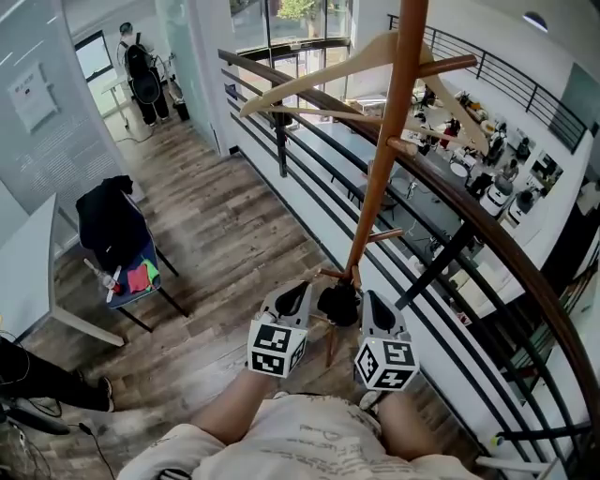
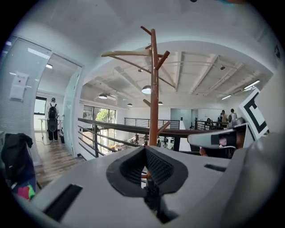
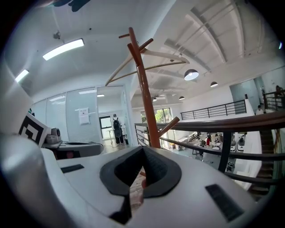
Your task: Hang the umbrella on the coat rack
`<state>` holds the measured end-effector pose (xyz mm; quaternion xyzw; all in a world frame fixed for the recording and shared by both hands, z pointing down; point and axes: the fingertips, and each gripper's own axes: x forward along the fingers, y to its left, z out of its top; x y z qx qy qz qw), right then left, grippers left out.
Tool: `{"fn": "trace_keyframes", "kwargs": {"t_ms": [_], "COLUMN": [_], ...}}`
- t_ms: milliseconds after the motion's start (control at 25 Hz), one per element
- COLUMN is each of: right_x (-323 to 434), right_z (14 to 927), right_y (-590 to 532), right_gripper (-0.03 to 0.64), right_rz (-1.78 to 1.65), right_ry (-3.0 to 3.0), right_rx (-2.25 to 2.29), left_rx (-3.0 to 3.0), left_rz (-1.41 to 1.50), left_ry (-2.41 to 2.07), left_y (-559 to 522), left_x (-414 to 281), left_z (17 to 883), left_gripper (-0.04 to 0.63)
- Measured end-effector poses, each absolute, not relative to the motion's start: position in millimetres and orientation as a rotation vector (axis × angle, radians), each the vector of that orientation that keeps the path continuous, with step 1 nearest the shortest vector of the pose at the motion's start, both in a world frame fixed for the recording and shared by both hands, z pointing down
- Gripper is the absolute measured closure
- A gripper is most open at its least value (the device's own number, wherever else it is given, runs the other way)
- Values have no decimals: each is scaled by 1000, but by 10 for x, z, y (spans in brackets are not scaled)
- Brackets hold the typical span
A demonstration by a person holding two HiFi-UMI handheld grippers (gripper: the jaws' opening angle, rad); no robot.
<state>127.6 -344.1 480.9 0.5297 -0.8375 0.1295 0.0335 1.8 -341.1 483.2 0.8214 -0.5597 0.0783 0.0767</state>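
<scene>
Below one coat rack (image 1: pixel 380 178), one hanger (image 1: pixel 319 79) on it: left tool (image 1: pixel 296 291) closed; right tool (image 1: pixel 371 302) closed.

Black jacket (image 1: pixel 111 220) draped over a chair (image 1: pixel 139 281); dark railing (image 1: pixel 280 141) along the balcony edge; person with backpack (image 1: pixel 139 80) in the far room.

Floor (image 1: pixel 216 216): grey-brown wood planks.
Left wall: frosted glass partition (image 1: pixel 56 159) with a paper sheet (image 1: pixel 33 94) on it.
White table (image 1: pixel 28 272) at the left edge; near it, a chair (image 1: pixel 131 292) draped with a black jacket (image 1: pixel 108 220).
Black metal railing (image 3: pixel 240 122) with a wooden handrail.
White beamed ceiling (image 3: pixel 213 26), a lit strip light (image 3: pixel 63 49), a round hanging lamp (image 3: pixel 191 74).
Tall windows (image 1: pixel 281 23), trees outside.
</scene>
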Motion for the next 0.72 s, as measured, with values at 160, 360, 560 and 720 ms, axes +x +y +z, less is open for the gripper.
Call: {"fn": "trace_keyframes", "kwargs": {"t_ms": [160,360,560,720], "right_x": [1260,1376,1291,1146], "right_z": [4825,4817,4864,4874], "right_y": [-3431,-3477,-3378,-3310], "right_gripper": [616,617,615,616], "right_rz": [376,403,433,435], "right_ry": [-2577,-2589,-2575,-2575], "right_rx": [1624,1620,1622,1630], "left_rx": [2451,2438,2440,2444], "left_rz": [241,259,268,264], "left_ry": [-1675,-1669,-1646,-1644], "left_y": [-3401,-3451,-3366,-3299], "left_x": [3,114,44,-104], "left_z": [4905,4911,4945,4956], "left_gripper": [591,591,591,591]}}
